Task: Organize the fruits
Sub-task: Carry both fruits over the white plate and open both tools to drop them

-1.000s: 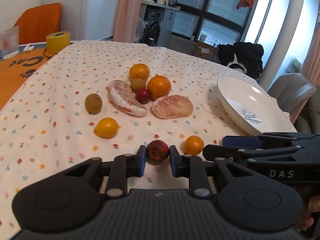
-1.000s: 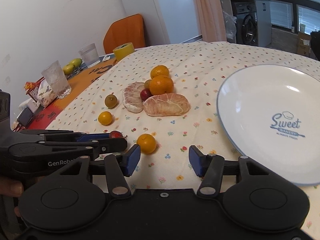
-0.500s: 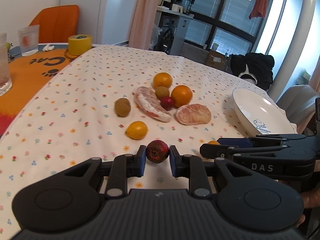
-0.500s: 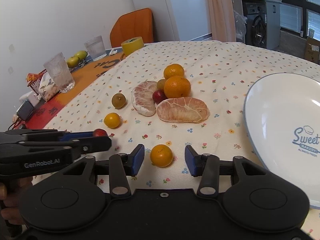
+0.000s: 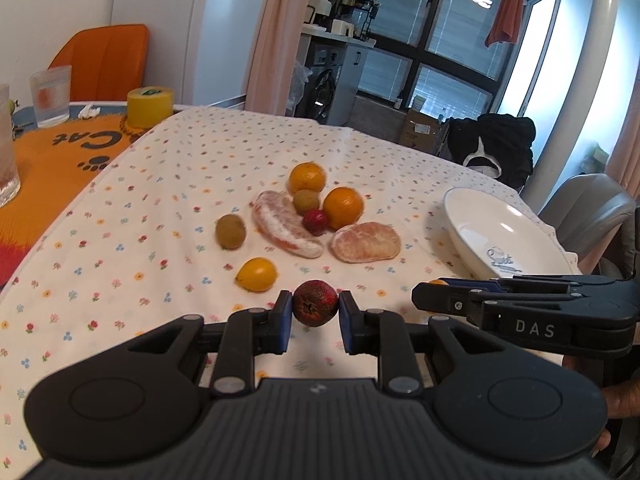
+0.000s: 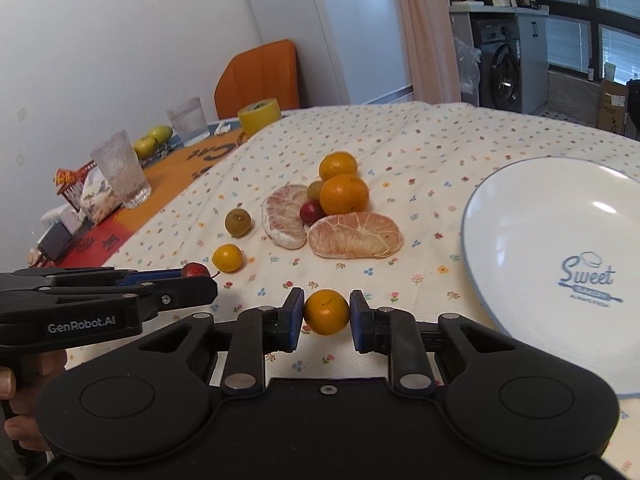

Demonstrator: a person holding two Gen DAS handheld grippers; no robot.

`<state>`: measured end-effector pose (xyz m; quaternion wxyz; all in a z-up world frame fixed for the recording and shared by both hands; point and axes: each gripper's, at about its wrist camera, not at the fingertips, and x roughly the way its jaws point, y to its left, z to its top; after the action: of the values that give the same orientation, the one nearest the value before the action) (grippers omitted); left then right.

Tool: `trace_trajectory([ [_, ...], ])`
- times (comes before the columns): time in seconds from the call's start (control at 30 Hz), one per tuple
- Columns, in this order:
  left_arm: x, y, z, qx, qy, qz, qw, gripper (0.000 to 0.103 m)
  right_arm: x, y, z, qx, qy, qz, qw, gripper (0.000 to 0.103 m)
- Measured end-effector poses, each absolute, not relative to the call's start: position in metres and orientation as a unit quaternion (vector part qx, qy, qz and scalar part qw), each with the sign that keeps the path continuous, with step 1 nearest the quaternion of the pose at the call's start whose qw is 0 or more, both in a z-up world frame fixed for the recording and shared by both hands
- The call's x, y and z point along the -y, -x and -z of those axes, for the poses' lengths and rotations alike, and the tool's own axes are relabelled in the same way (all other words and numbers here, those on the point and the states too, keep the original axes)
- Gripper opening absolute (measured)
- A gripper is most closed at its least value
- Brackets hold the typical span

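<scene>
- The table (image 5: 224, 152), under a flowered cloth, stretched away ahead of both tongs; its left part was covered by an orange mat (image 5: 52, 160), and the cloth's far edge lay well beyond the fruit.
- The white plate (image 6: 520, 216) lay ahead and to the right of the right tongs, its near rim close to the right finger. In the left view the plate (image 5: 480, 216) sat at the table's right edge, and nothing lay in it.
- Bare cloth lay between the right tongs and the plate rim, and a wider bare strip ran left of the fruit toward the mat.
- Two peeled pomelo pieces (image 6: 354, 236) lay straight ahead of both tongs, side by side, with two oranges (image 6: 344, 194) just behind them and a small red fruit (image 6: 310, 212) tucked between.
- A brown-green fruit (image 5: 230, 231) sat apart, ahead and left of the left tongs, and a yellow fruit (image 5: 257, 274) lay nearer, just ahead-left of its fingers.
- The left tongs (image 5: 315, 312) were closed to a narrow gap on a dark red fruit (image 5: 315, 307), both blue pads touching it; whether it was off the cloth could not be told.
- The right tongs (image 6: 326, 314) were closed likewise on a small orange fruit (image 6: 326, 311), pads touching each side.
- The two tongs stood side by side, near each other, at the table's near edge.
- Glasses (image 6: 120, 172) and a yellow tape roll (image 6: 258, 118) stood far left on the mat, well apart from the fruit.
</scene>
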<state>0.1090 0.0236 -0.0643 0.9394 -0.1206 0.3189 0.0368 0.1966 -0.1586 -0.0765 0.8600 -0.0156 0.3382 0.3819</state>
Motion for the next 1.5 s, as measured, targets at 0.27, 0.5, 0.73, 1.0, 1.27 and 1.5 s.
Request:
trace_trajectory([
  [0.27, -0.003, -0.116, 0.053, -0.314, 0.106, -0.019, 0.943, 0.023, 0.189, -0.190, 0.058, -0.304, -0.002, -0.376, 0.875, 0.023],
  [0.5, 0.018, -0.125, 0.045, -0.307, 0.088, 0.000, 0.948, 0.023, 0.220, -0.193, 0.051, -0.290, -0.020, -0.346, 0.892, 0.023],
  [0.73, 0.039, -0.135, 0.039, -0.303, 0.077, 0.015, 0.950, 0.023, 0.246, -0.199, 0.056, -0.285, -0.030, -0.322, 0.902, 0.023],
  [1.0, 0.067, -0.149, 0.034, -0.299, 0.072, 0.034, 0.951, 0.023, 0.269, -0.206, 0.058, -0.282, -0.038, -0.303, 0.910, 0.023],
  [1.27, 0.094, -0.164, 0.037, -0.309, 0.063, 0.049, 0.948, 0.023, 0.294, -0.210, 0.062, -0.282, -0.047, -0.283, 0.916, 0.023],
  [1.5, 0.111, -0.177, 0.044, -0.322, 0.048, 0.056, 0.944, 0.023, 0.309, -0.215, 0.067, -0.282, -0.053, -0.270, 0.919, 0.023],
])
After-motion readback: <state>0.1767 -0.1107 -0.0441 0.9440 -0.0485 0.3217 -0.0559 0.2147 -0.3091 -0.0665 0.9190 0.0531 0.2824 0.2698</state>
